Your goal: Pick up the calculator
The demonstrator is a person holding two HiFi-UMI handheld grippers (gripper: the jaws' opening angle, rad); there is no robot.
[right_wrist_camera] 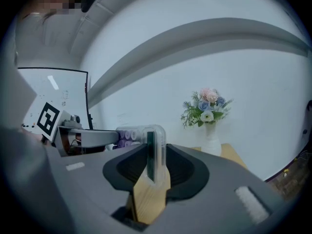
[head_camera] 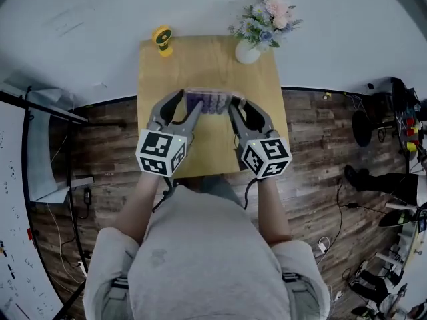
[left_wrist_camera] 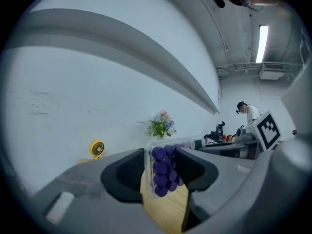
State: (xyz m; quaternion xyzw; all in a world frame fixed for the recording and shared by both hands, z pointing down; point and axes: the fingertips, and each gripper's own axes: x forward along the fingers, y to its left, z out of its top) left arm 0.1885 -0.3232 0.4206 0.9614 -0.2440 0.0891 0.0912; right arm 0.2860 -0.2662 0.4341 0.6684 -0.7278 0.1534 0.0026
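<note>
Nearest the camera, the person's forearms are reaching toward 12 o'clock, each hand carrying a gripper with its marker cube facing up. The left gripper [head_camera: 189,101] is clamping the 9 o'clock end of the calculator [head_camera: 212,102]. Its jaws are standing wide with the purple keys showing between them in the left gripper view. The right gripper [head_camera: 239,103] is pinching the 3 o'clock end, its jaws drawn closer together on the clear case, which is showing edge-on in its own view. The calculator is spanning the gap between the two grippers over the middle of the wooden table [head_camera: 153,65], and it appears to be hanging clear of the tabletop.

The main risk is coming from the shared hold. Each gripper is biting only a short end of a smooth plastic case. If the hands are drifting apart or twisting against each other, one end is likely to slip free. The calculator would then be swinging down onto the table or past its 6 o'clock edge onto the wooden floor [head_camera: 320,132].

Room for moving is lying above and back toward the person. Farther out, the yellow fan [head_camera: 163,40] is standing at 11 o'clock on the table's far corner. The flower vase [head_camera: 247,51] is standing at 1 o'clock and looks top-heavy, so a forward swing might be tipping it. Beyond both, the white wall [left_wrist_camera: 73,106] is closing off the 12 o'clock side.
</note>
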